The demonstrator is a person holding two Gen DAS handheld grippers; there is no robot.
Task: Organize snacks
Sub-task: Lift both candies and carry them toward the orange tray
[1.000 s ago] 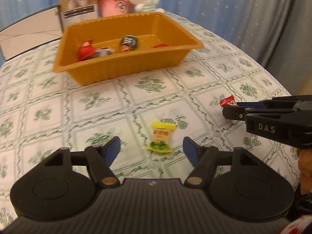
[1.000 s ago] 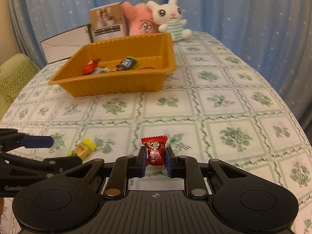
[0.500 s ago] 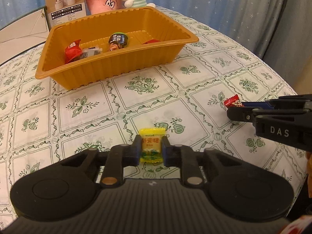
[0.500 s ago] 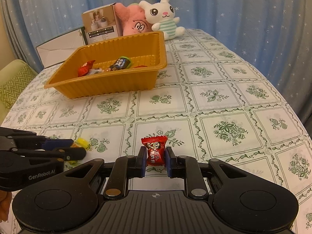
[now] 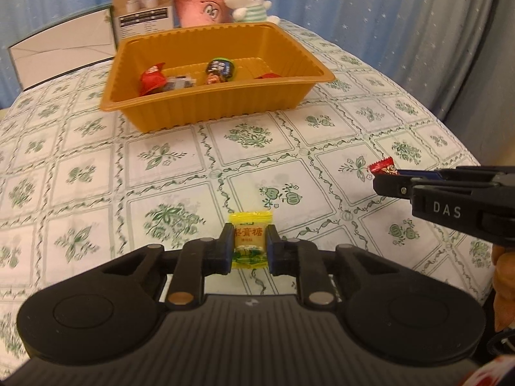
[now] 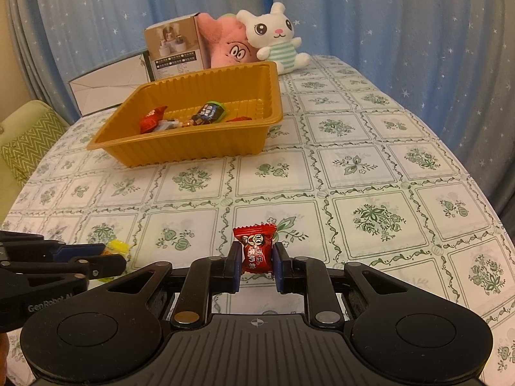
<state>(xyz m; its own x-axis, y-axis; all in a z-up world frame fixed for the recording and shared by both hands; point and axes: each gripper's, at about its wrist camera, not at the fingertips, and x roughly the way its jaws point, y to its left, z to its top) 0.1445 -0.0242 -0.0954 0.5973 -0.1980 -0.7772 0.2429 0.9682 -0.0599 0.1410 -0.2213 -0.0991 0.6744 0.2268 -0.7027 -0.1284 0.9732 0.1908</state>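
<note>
- Snacks: we find two candies held off the tray, one per gripper
- Left gripper [image 5: 249, 251] is clamped on the yellow candy [image 5: 249, 241], both pads pressing its sides, low over the tablecloth [image 5: 180, 160]
- Right gripper [image 6: 257, 265] is clamped on the red candy [image 6: 254, 249], wrapper upright between the pads
- Orange tray [image 6: 193, 148] sits further back on the table, well apart from both grippers; we note several wrapped snacks [image 6: 209, 114] inside
- Behind the tray we see a box [image 6: 175, 48], a pink plush [image 6: 228, 46] and a white rabbit plush [image 6: 275, 37]
</note>
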